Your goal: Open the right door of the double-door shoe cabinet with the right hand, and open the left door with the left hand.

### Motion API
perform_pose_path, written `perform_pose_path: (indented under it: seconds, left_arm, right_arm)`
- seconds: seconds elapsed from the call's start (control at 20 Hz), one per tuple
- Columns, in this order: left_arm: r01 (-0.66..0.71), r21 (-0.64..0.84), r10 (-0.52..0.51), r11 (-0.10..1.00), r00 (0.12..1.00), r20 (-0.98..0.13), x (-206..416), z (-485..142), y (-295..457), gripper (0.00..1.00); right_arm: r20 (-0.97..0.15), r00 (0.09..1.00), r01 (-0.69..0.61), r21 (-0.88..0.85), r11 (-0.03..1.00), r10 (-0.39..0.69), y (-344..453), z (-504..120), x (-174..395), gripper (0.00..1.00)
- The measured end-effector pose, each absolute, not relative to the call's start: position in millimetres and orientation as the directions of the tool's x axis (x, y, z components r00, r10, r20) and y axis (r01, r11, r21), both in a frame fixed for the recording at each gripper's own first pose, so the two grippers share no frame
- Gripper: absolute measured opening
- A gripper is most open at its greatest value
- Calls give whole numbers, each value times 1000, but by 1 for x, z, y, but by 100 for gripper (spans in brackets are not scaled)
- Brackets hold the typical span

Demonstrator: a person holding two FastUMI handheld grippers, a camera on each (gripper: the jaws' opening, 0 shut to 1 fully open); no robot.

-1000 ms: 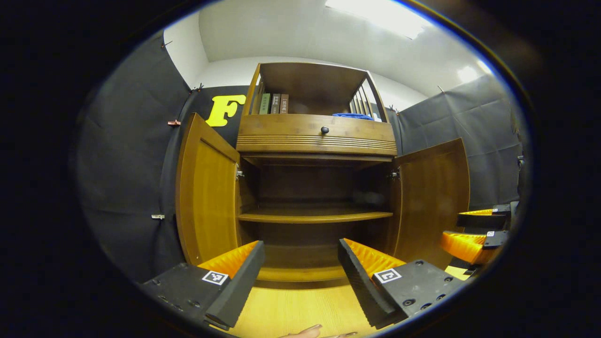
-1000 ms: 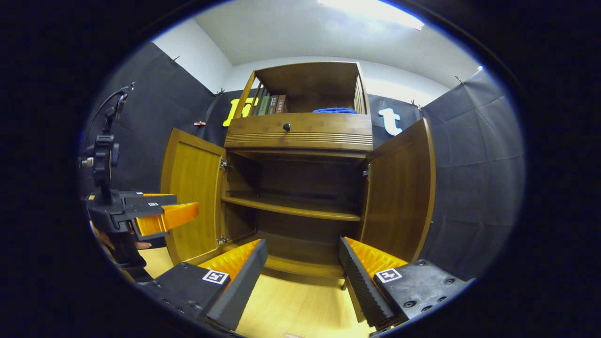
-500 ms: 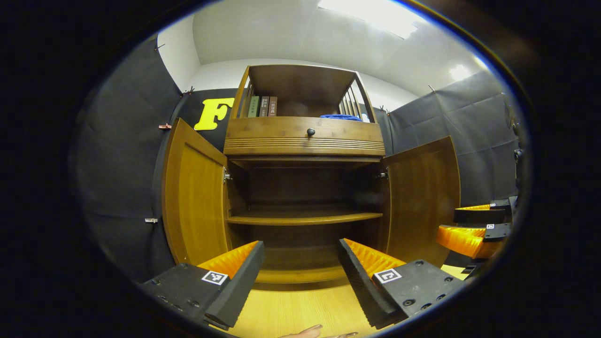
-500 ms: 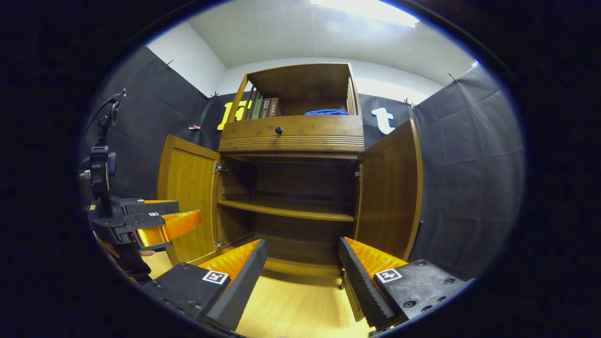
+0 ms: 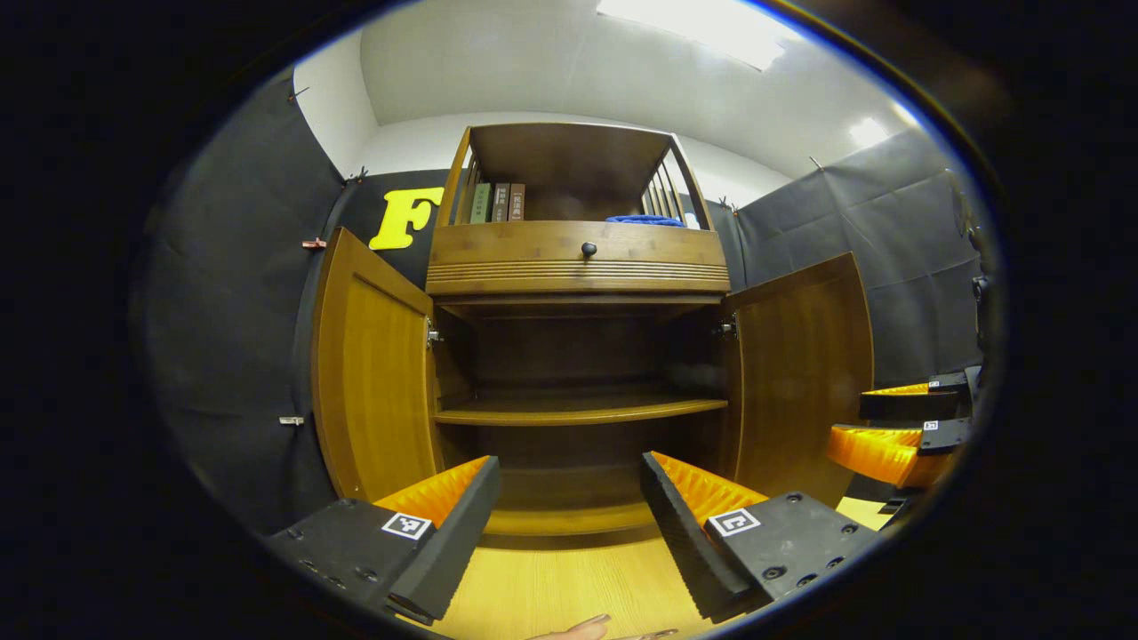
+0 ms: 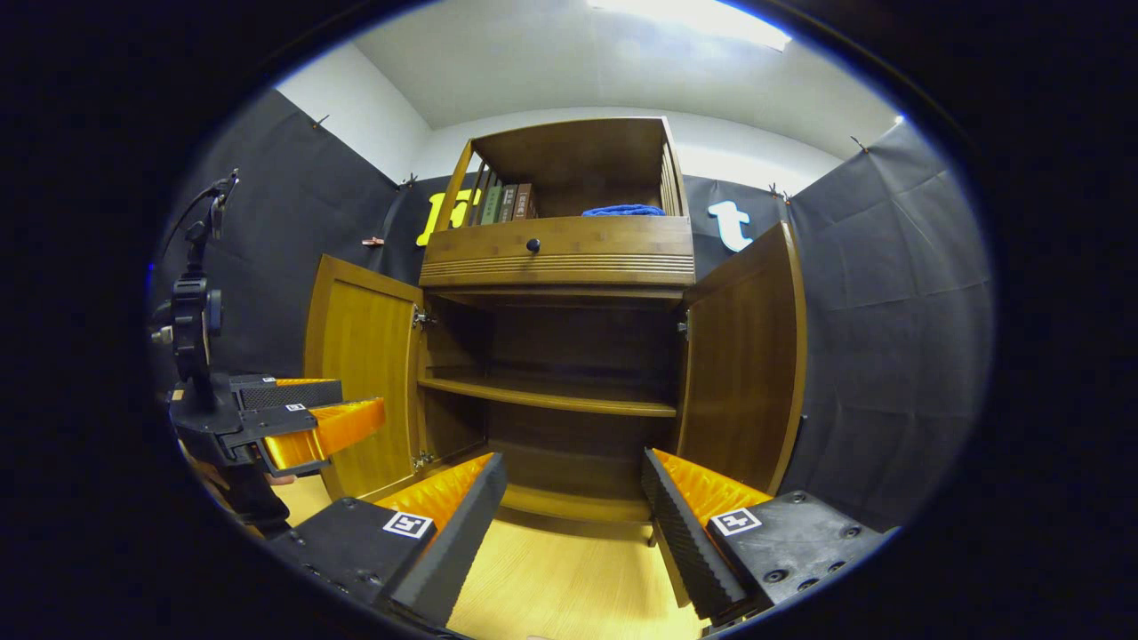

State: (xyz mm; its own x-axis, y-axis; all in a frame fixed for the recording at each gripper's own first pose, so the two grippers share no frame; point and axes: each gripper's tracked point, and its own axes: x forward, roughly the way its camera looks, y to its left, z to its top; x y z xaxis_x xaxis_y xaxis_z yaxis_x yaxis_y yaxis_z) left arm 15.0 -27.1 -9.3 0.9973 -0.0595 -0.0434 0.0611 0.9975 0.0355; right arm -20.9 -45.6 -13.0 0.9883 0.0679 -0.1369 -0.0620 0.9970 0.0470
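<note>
Left gripper view first: we see the left gripper point(image 5: 569, 498) with its two fingers spread wide, nothing between them and touching nothing, held in front of the shoe cabinet point(image 5: 578, 267) above the pale wooden floor point(image 5: 551, 587). At the right edge of that view we see the right gripper point(image 5: 898, 422), its fingers also apart and bare. A fingertip point(image 5: 578, 629) peeks in at the bottom edge.

In the right gripper view our right gripper point(image 6: 573, 502) shows the same wide gap between its fingers, gripping nothing and clear of the cabinet. The left gripper point(image 6: 307, 413) sits at the left, fingers parted, near the left door but not touching it as far as we can tell.

Both doors stand swung outward: the left door point(image 5: 373, 373) and the right door point(image 5: 800, 373) flank a dark interior. Inside we see one shelf point(image 5: 578, 409) across the middle and the bottom board point(image 5: 569, 516) below it; both look bare, though the back is too dim to be sure. Above the doors is a drawer point(image 5: 578, 258) with a small dark knob point(image 5: 589, 249). The open top compartment holds a few upright books point(image 5: 496, 203) at its left and a blue cloth point(image 5: 645, 220) at its right. The writing on the book spines is too small to read.
</note>
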Motion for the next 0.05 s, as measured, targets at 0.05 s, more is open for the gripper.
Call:
perform_pose_path:
  seconds: [0.05]
  left_arm:
    - [65, 33, -64, 997, 997, -44, 15, -9, -28, 96]
  right_arm:
    - [-137, 988, -63, 47, 997, 69, -46, -13, -21, 96]
